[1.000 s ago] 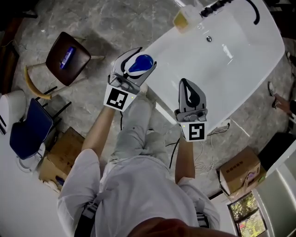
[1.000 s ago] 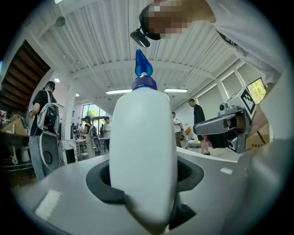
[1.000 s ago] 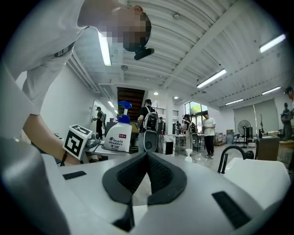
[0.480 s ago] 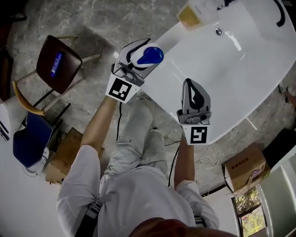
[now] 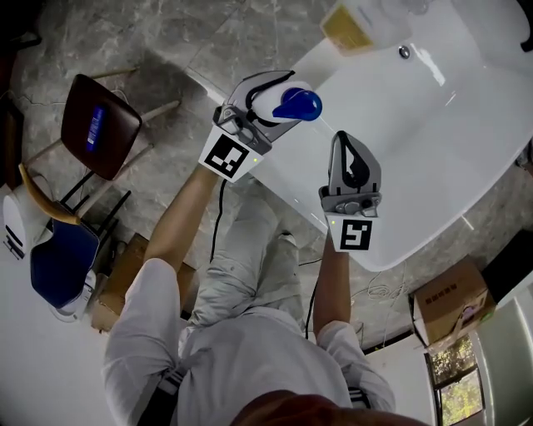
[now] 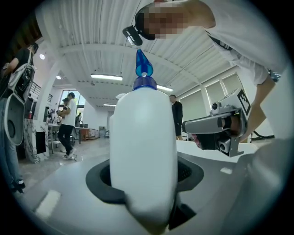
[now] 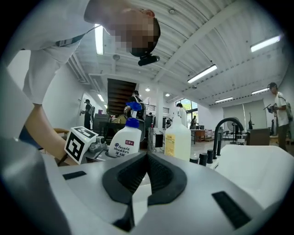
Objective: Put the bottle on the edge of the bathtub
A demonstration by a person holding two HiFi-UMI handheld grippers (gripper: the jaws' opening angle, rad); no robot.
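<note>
My left gripper (image 5: 271, 100) is shut on a white bottle (image 5: 275, 106) with a blue pump cap (image 5: 300, 104), held over the near rim of the white bathtub (image 5: 287, 170). In the left gripper view the bottle (image 6: 143, 156) fills the space between the jaws, its blue cap (image 6: 144, 73) pointing away. My right gripper (image 5: 344, 141) hangs over the tub just right of the bottle, with its jaws shut and nothing between them (image 7: 147, 155). From the right gripper view the held bottle (image 7: 126, 140) shows at the left.
A clear bottle with a yellow label (image 5: 358, 25) stands on the tub's far end, near a black faucet (image 7: 225, 133). A brown chair (image 5: 96, 125) stands on the stone floor at the left. Cardboard boxes (image 5: 445, 304) lie at the right and lower left.
My left gripper has carried the bottle to the right, from beside the tub to over its rim. My right gripper has stayed shut over the tub.
</note>
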